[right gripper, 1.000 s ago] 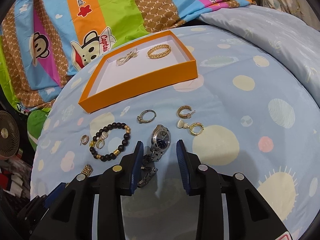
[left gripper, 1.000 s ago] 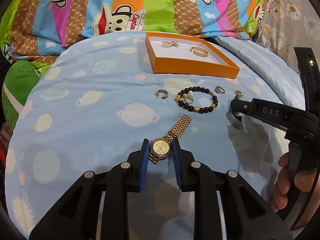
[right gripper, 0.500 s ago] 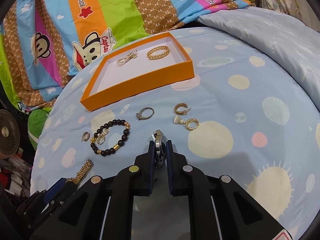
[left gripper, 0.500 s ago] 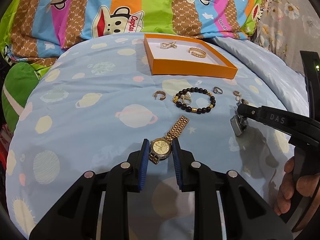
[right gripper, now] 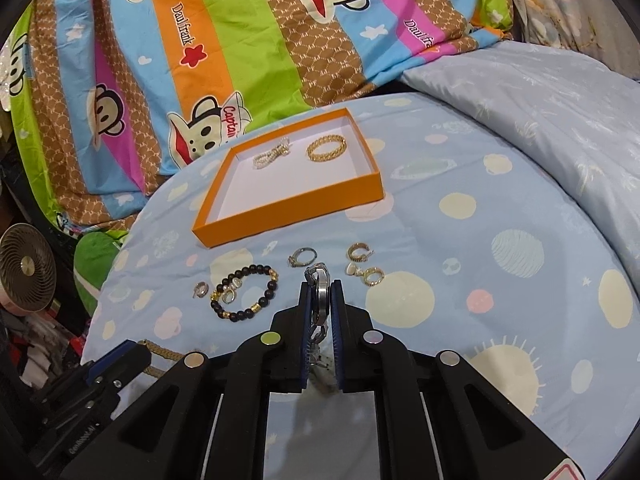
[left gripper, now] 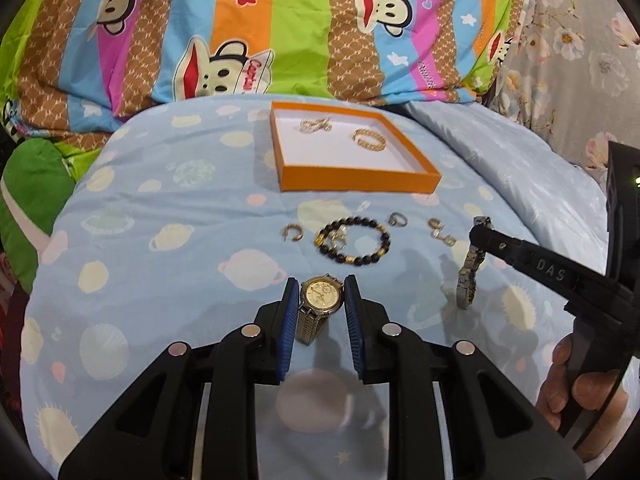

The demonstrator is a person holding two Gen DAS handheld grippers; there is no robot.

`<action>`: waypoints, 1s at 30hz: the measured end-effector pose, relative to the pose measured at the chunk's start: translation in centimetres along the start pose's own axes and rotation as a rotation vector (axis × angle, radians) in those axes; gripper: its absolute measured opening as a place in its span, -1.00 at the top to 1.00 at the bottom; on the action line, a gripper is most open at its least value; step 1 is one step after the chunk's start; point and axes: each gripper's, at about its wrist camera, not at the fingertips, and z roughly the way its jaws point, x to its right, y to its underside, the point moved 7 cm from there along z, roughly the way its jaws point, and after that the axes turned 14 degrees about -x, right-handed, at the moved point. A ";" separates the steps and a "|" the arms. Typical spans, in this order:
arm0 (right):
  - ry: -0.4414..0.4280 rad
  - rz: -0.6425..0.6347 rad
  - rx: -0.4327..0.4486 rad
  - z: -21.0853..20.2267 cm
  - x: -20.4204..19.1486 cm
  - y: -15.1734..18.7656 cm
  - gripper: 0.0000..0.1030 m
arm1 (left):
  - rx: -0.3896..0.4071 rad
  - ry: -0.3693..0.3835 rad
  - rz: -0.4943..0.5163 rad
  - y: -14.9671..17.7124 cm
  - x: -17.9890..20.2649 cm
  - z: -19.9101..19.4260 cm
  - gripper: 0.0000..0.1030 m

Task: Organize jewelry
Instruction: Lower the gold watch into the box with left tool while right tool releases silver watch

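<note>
My left gripper [left gripper: 321, 284] is shut on a gold watch [left gripper: 322, 296], its band hanging below above the blue bedspread. The right gripper [right gripper: 320, 285] is shut on a silver watch [right gripper: 319, 292] held edge-on; in the left wrist view that silver watch [left gripper: 470, 268] dangles from the right gripper's tip [left gripper: 478, 236]. An orange tray [left gripper: 356, 183] lies ahead, holding a gold bracelet [left gripper: 369, 139] and a pale bow-shaped piece [left gripper: 316, 125]. On the spread lie a black bead bracelet [left gripper: 354, 240], a ring [left gripper: 398, 219] and gold earrings [right gripper: 366, 268].
A striped cartoon-print quilt [left gripper: 280, 28] is heaped behind the tray. A pale blue pillow [right gripper: 540, 112] lies at the right. A small fan [right gripper: 24, 272] stands off the bed's left edge. A hand [left gripper: 576, 392] grips the right tool.
The right gripper shut on the silver watch and lifted it off the bedspread. The left gripper rose with the gold watch, whose band now hangs down instead of lying on the fabric.
</note>
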 end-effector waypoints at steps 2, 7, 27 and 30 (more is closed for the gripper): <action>-0.004 -0.002 0.011 -0.5 0.1 -0.6 0.84 | 0.013 0.003 0.015 -0.7 0.5 -0.6 0.57; -0.002 -0.024 0.034 -1.2 0.0 -2.6 0.84 | 0.065 -0.017 0.052 -3.4 1.6 -1.7 0.57; -0.004 -0.091 0.064 3.3 -1.5 -13.6 0.83 | 0.189 -0.104 0.053 -17.7 1.6 2.3 0.57; -0.002 -0.095 0.054 4.9 -1.7 -14.6 0.83 | 0.182 -0.112 0.049 -18.9 1.4 4.1 0.57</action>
